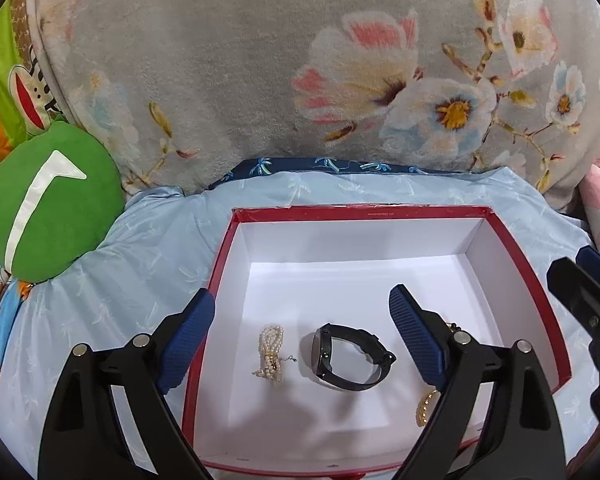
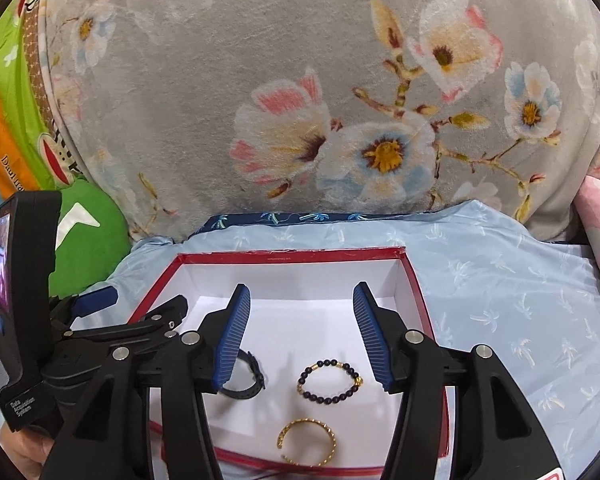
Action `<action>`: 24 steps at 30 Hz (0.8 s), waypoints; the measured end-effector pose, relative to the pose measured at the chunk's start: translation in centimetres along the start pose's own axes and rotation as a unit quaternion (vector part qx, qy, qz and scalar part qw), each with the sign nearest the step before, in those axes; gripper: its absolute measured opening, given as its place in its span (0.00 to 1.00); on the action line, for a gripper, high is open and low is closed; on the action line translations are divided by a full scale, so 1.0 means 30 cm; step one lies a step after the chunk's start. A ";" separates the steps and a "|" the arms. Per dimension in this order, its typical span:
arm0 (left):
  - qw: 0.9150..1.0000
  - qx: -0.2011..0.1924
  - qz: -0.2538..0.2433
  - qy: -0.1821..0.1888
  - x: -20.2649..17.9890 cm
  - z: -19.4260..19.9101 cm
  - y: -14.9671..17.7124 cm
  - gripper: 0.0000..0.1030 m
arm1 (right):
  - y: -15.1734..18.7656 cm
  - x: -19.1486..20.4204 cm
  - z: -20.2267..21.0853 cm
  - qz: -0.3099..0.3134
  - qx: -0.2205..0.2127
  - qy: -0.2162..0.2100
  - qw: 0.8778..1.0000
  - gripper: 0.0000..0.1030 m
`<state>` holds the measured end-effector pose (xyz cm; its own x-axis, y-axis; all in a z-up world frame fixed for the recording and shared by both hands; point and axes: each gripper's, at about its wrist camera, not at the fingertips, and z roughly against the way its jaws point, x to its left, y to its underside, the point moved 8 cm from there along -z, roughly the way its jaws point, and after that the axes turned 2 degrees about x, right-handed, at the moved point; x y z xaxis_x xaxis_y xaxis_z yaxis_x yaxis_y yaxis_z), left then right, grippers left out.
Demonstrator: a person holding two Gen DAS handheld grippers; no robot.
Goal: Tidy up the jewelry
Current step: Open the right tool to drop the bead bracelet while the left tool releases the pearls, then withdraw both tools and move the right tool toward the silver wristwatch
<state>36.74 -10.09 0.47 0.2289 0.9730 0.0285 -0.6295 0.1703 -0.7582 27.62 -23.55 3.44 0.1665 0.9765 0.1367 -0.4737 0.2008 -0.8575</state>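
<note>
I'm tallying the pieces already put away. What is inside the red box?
Inside the red box: pearl bracelet, black watch, dark bead bracelet, gold bangle. The tongs hide parts of the floor.

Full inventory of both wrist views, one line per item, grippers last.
box: 1, red outside, white inside, open on the blue cloth
pearl bracelet: 1, cream, box floor, left
watch: 1, black, box floor, beside the pearls
bead bracelet: 1, dark blue with gold, box floor
gold bangle: 1, gold, box floor, near front wall
blue cloth: 1, light blue, under box
floral blanket: 1, grey, behind
green cushion: 1, green, left
left gripper: open, over box
right gripper: open, over box
</note>
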 end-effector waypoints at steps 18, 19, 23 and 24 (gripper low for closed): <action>1.000 0.008 0.019 0.001 0.097 0.219 0.136 0.87 | 0.180 0.009 0.219 -0.011 0.023 -0.006 1.000 0.55; 1.000 0.012 0.022 -0.003 0.119 0.233 0.168 0.88 | 0.203 0.008 0.228 -0.011 0.028 -0.005 1.000 0.55; 0.999 0.034 0.028 -0.015 0.174 0.249 0.275 0.88 | 0.312 0.007 0.256 -0.011 0.056 -0.003 0.998 0.55; 0.999 0.041 0.031 -0.018 0.189 0.251 0.304 0.88 | 0.342 0.012 0.261 -0.010 0.064 -0.005 0.998 0.55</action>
<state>26.69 -1.85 -1.37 0.1622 0.9867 0.0072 -0.7010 0.1204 -0.7029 16.05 -20.52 -1.40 0.1686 0.9727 0.1595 -0.5771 0.2286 -0.7841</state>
